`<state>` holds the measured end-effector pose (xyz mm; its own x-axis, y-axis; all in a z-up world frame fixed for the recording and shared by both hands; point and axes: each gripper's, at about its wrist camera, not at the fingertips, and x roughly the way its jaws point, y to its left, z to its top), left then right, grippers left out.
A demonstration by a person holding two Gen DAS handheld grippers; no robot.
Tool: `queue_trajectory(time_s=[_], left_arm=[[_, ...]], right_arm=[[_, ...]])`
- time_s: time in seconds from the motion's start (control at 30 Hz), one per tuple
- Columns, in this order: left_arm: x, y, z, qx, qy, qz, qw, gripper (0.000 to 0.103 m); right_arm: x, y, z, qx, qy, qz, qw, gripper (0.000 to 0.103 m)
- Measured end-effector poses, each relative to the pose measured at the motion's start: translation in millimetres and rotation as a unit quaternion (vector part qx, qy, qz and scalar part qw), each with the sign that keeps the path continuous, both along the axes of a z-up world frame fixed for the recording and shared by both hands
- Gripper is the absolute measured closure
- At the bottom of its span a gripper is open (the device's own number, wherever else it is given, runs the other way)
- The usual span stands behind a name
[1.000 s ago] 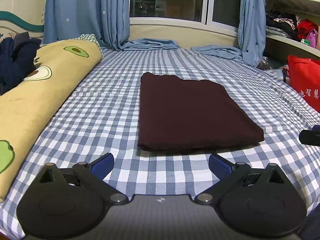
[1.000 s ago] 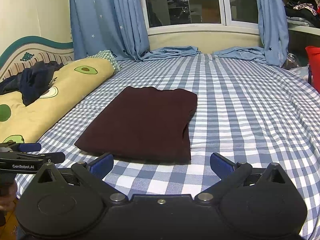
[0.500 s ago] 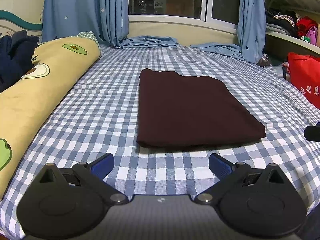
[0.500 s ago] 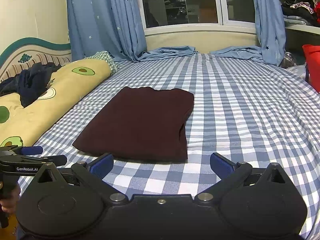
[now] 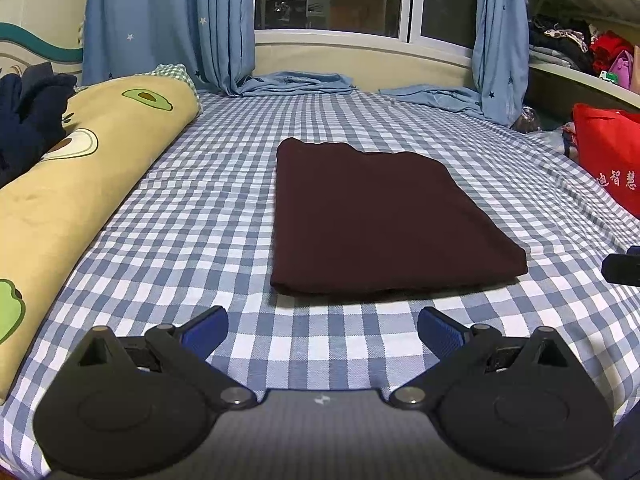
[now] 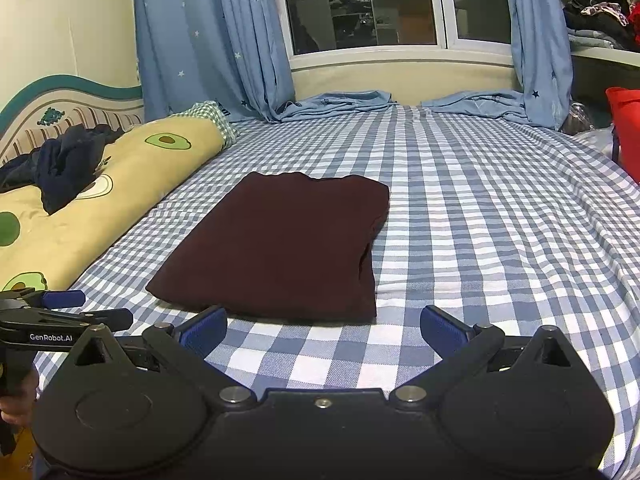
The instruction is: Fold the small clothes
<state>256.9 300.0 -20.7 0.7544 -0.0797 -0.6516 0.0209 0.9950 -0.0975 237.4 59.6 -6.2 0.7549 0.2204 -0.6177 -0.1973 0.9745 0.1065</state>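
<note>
Both grippers' fingers spread wide, empty; only the right view shows garment point(image 6: 280, 244)'s layered edge.

Bare blue-and-white checked bedsheet point(image 5: 208, 216) runs all around the folded dark maroon cloth rectangle point(image 5: 376, 216), which lies flat and low in the middle of the bed. The widest open stretch is on the right and toward the far window side point(image 6: 500, 208). A narrower lane on the left is bounded by the long yellow avocado-print bolster pillow point(image 5: 76, 184), with a dark navy crumpled garment point(image 5: 28, 112) heaped on it. At the far edge, light blue star-print curtain hems point(image 5: 296, 82) spill onto the sheet. A red fabric bag point(image 5: 608, 156) stands at the right border.
</note>
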Motion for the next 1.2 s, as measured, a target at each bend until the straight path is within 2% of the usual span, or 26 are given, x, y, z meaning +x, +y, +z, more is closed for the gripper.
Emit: queue_trajectory(time_s=[1.2], left_arm=[[-1.1, -4.7, 1.4, 0.001, 0.009, -0.007, 0.9999, 0.001]], right_arm=[[-0.6, 2.5, -1.5, 0.001, 0.003, 0.004, 1.0, 0.001]])
